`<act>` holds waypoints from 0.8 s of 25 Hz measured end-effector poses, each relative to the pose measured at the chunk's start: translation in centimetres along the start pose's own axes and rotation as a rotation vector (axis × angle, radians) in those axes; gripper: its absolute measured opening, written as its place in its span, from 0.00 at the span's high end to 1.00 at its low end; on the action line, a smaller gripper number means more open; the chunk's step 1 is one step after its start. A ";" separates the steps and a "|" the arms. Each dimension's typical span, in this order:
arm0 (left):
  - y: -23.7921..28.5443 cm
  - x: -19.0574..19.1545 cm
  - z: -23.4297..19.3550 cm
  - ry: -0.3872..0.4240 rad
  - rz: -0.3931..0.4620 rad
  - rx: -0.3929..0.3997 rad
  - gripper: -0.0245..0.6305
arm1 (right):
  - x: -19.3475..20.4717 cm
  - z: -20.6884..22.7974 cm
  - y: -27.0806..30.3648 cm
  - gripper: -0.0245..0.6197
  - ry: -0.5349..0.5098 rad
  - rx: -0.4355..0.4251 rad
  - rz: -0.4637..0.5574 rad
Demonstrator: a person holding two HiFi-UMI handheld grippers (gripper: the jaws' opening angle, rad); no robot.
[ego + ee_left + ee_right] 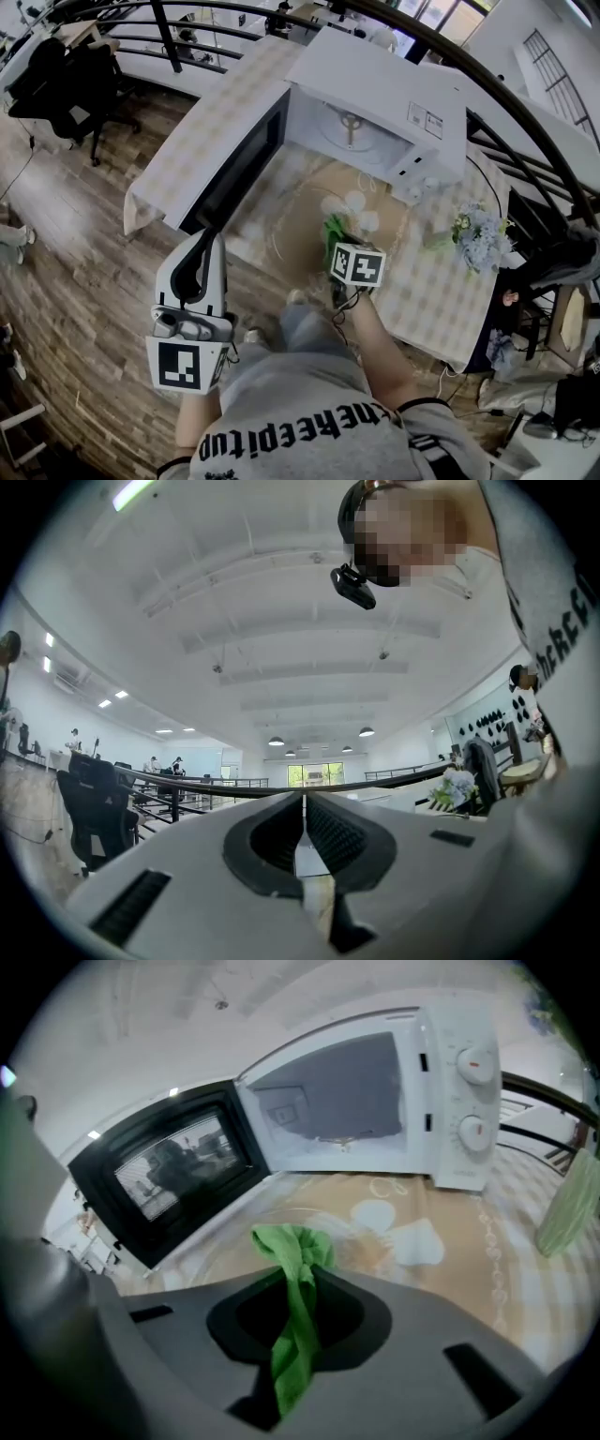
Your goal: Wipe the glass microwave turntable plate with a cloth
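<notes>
The clear glass turntable plate (298,204) lies on the checked tablecloth in front of the open white microwave (375,89). My right gripper (336,246) hovers over the plate's near part, shut on a bunched green cloth (335,230). In the right gripper view the cloth (292,1283) hangs between the jaws above the plate's faint rim (223,1243). My left gripper (208,236) is held off the table's near left corner, beside the microwave door (234,164). Its jaws are shut with nothing in them, and in its own view the left gripper (303,803) points up at the room and ceiling.
The microwave door (169,1176) swings out to the left; a roller ring (350,122) sits inside the cavity. A bunch of pale flowers (480,236) stands at the table's right. A black railing (525,112) curves behind, and an office chair (66,80) is at far left.
</notes>
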State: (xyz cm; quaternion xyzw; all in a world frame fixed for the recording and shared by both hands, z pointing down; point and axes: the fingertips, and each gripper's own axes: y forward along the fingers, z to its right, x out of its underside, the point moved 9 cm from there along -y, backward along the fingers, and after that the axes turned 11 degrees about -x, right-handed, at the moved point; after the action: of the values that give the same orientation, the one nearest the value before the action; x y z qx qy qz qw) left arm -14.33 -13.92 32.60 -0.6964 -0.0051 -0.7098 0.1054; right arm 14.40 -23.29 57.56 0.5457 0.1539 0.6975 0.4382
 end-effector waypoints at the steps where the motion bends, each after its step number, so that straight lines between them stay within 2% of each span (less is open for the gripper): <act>1: -0.1 0.0 -0.1 0.001 -0.001 -0.003 0.94 | 0.2 -1.6 0.5 0.89 -0.009 -0.046 -0.007; 5: -0.6 -0.2 -0.6 0.007 0.000 -0.015 0.94 | 0.7 -8.5 2.6 0.89 -0.067 -0.218 -0.046; 9: -1.0 -0.2 -0.9 0.011 -0.007 -0.028 0.94 | 2.0 -12.7 4.6 0.89 -0.119 -0.306 -0.111; 14: -1.3 -0.3 -1.1 0.014 -0.009 -0.033 0.94 | 2.9 -13.0 5.4 0.89 -0.185 -0.308 -0.124; 20: -1.4 -0.3 -1.1 0.012 -0.006 -0.024 0.94 | 3.2 -10.1 3.5 0.89 -0.175 -0.247 -0.101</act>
State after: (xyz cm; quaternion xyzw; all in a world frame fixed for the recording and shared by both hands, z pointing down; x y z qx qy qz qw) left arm -15.69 -12.65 32.46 -0.6933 0.0023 -0.7143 0.0949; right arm 3.76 -20.13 58.41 0.5379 0.0553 0.6380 0.5482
